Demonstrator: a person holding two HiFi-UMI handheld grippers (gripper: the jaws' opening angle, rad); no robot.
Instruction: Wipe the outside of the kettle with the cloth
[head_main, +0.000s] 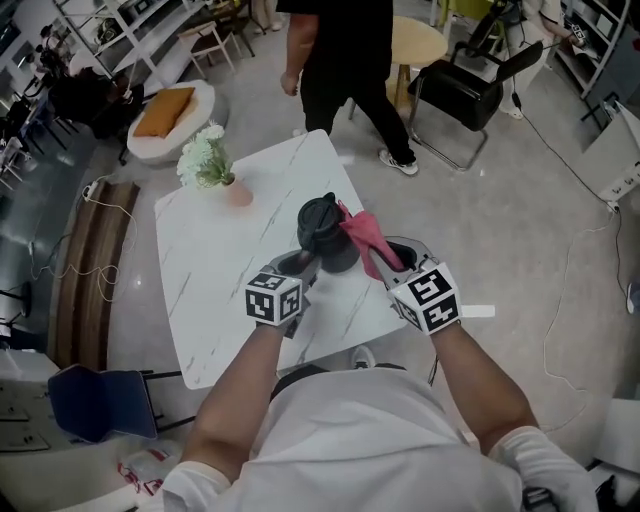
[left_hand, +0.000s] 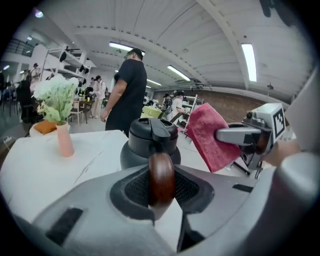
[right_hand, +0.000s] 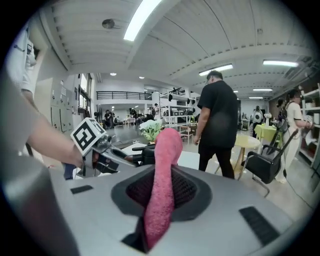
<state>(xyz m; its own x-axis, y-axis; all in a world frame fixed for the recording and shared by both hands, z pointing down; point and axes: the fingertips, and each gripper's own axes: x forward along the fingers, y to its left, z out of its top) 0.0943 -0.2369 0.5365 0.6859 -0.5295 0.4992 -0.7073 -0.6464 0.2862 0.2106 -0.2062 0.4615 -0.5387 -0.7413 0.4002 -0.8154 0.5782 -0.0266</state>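
Note:
A dark kettle (head_main: 326, 235) stands on the white marble table (head_main: 215, 280). My left gripper (head_main: 298, 265) is shut on the kettle's brown wooden handle (left_hand: 161, 182), which stands upright between the pads, with the kettle body (left_hand: 150, 142) just beyond. My right gripper (head_main: 388, 268) is shut on a pink cloth (head_main: 362, 238). The cloth hangs against the kettle's right side. In the right gripper view the cloth (right_hand: 166, 155) rises out of the jaws and hides most of the kettle. In the left gripper view the cloth (left_hand: 212, 135) shows to the kettle's right.
A pink vase of white flowers (head_main: 212, 165) stands at the table's far left corner. A person in black (head_main: 345, 60) stands just past the table's far edge. Behind are a black chair (head_main: 465, 85) and a round table (head_main: 415, 40). A blue chair (head_main: 95, 400) sits near left.

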